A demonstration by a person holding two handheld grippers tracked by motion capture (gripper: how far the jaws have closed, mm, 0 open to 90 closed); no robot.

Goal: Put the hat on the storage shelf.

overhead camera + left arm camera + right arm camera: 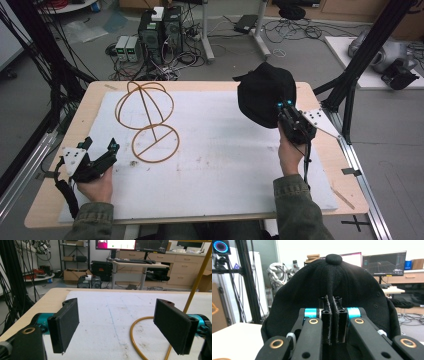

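A black cap (265,92) with a button on top is held up off the table, far right. A yellow wire stand (147,120) with a round base stands upright, far left.

The cap (332,290) is black cloth, soft and dull, with stitched seams and a cloth button on top. The right gripper (332,322) has matt black plastic arms, shiny blue metal parts and brass-coloured rings; its 2 pads look rough and fuzzy at the edges. The left gripper (120,325) has flat, dull black pads too. The stand (148,120) is thin, smooth yellow-brown wire. The table (95,92) is pale, smooth wood, and a white mat (220,150) with a rough, stained face covers its middle.
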